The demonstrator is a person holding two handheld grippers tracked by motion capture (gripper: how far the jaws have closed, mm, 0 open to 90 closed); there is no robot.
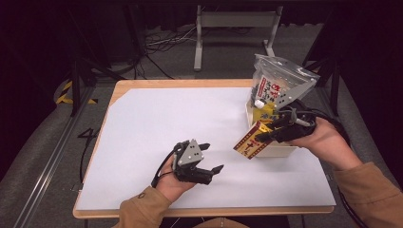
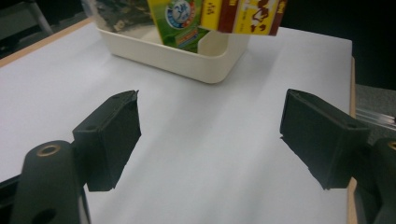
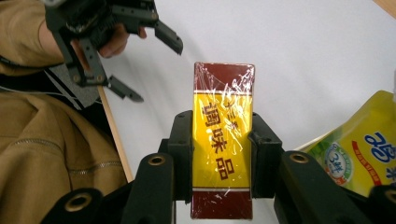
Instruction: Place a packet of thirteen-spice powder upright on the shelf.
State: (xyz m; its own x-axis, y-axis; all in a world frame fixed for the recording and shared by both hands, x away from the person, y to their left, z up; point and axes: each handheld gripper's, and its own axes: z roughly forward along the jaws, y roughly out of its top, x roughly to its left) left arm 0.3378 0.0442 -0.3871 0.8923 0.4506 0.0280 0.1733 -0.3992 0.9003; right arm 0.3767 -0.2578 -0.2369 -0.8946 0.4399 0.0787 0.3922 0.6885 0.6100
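One yellow-and-maroon seasoning box (image 3: 223, 144), clamped across its width in your right gripper (image 1: 280, 130) just above the cream bin (image 1: 273, 150), looks mid-removal; your left gripper (image 1: 202, 159) waits spread and empty, so next carry it to bare table (image 1: 157, 118).

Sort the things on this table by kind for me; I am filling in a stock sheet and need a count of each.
Cream bin: 1
Yellow and maroon box, clamped in the right gripper: 1
Green and yellow pouch, in the bin: 1
Clear bag, upright in the bin: 1
Total: 4
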